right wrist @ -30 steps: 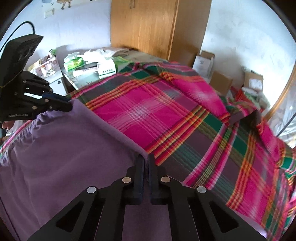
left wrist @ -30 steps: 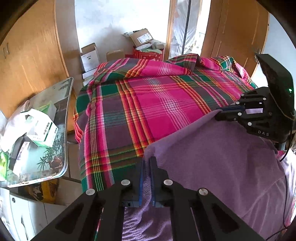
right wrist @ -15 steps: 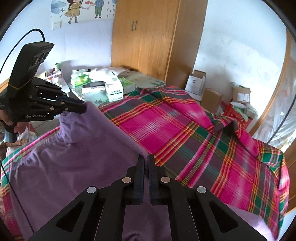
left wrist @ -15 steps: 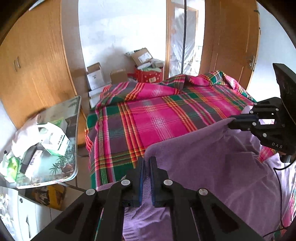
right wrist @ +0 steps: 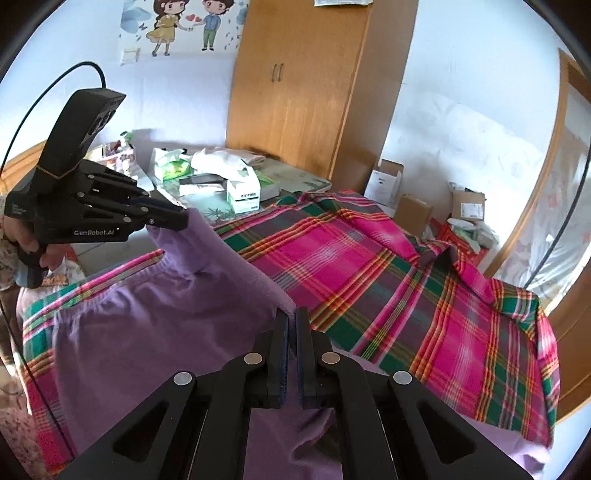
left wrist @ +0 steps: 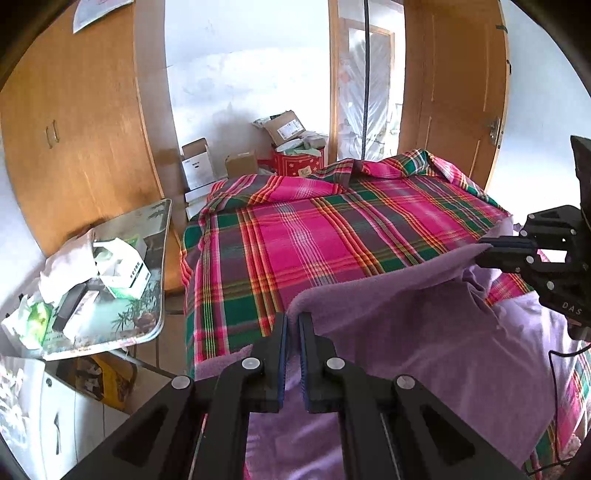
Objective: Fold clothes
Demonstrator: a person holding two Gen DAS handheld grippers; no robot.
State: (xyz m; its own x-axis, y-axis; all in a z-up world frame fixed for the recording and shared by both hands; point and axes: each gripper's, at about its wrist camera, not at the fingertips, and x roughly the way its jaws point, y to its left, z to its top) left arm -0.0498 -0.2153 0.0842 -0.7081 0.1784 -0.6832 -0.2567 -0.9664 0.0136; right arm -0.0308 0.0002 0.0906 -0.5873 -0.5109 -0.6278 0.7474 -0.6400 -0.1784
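Readable text first: the black left gripper [right wrist: 168, 218] carries white lettering "GenRobot.AI" on its side, seen from the right wrist view; the black right gripper [left wrist: 491, 253], seen from the left wrist view, shows "DAS" in small letters on its lower body. Labels on the white cardboard boxes [left wrist: 127, 267] on the glass-topped side table [left wrist: 155, 328] are too small to read. A cartoon wall sticker of two children [right wrist: 184, 26] sits above the table — no legible words on it.

Left gripper: jaws nearly closed, only a thin slot between the blue-padded fingers [left wrist: 282, 354], with the upper edge of the soft purple fleece garment [left wrist: 388, 321] pinched in that slot. A hand [right wrist: 27, 240] wraps the handle at the left edge of the right wrist view.

Right gripper: jaws likewise drawn almost together, clamped on the same top edge of the purple garment further along. In its own view the cloth edge runs straight into the gap between the fingers [right wrist: 306, 347].

Garment position: the held edge is lifted clear of the bed and stretched fairly taut between the two grippers — the rest drapes down and lies on the near part of the pink, green and orange plaid bedspread [left wrist: 314, 243]. The far part of the bedspread is bare.

Background: orange-brown wooden wardrobe [right wrist: 306, 92] behind the table; open cardboard cartons [left wrist: 284, 127] on the floor by the white wall.
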